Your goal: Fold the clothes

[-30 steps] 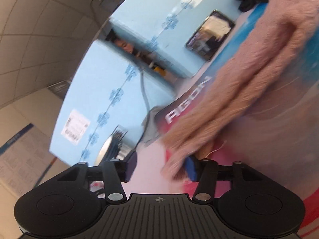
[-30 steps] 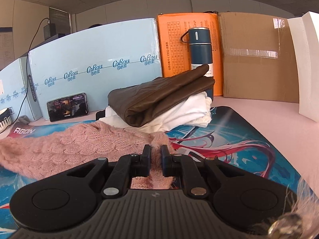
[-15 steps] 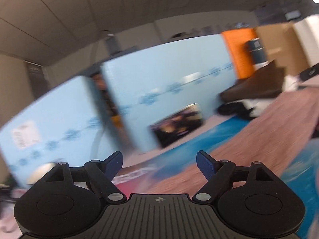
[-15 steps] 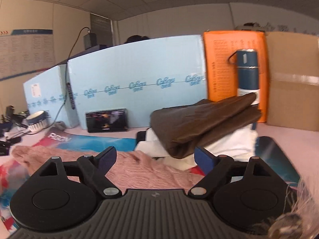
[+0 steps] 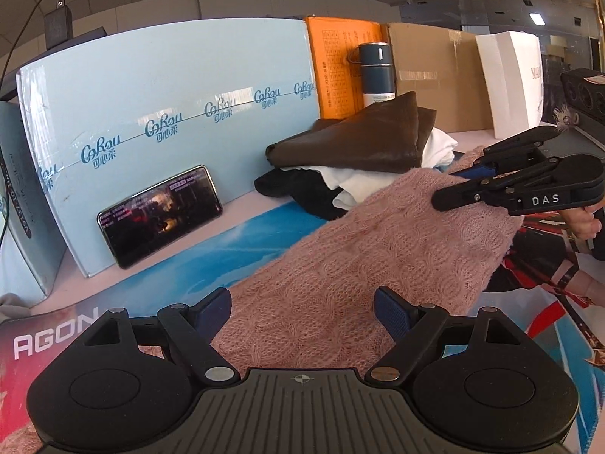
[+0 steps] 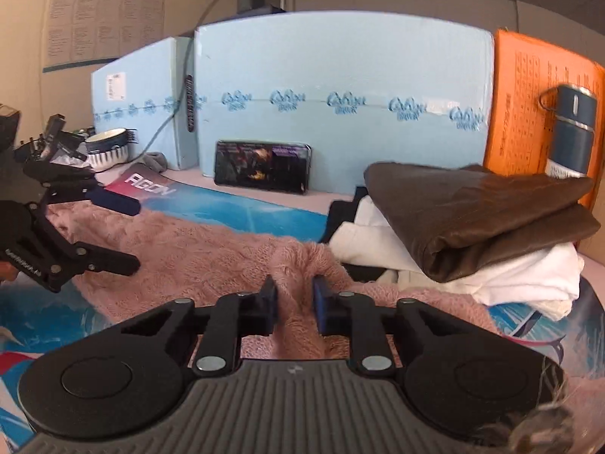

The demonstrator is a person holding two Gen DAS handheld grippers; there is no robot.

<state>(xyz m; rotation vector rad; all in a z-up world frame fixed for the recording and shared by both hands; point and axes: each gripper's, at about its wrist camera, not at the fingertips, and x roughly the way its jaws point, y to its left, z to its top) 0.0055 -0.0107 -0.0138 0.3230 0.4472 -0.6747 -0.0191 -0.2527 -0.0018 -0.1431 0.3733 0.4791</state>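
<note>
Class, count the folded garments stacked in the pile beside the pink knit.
3: folded brown leather-like garment on top, white garment beneath, black garment lowest. More may be hidden underneath.

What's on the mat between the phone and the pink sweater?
Nothing: in the right wrist view only bare blue mat lies between the phone and the pink sweater.

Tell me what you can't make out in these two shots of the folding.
- Pink sweater: its near end is hidden by each gripper body, in both views.
- Black garment: mostly buried under the white garment and brown garment.
- Phone: its screen text is too small in both views.
- Right gripper: knit bunches between the fingers; grip depth is hidden.
- Left gripper: open over the sweater; contact unclear.
</note>
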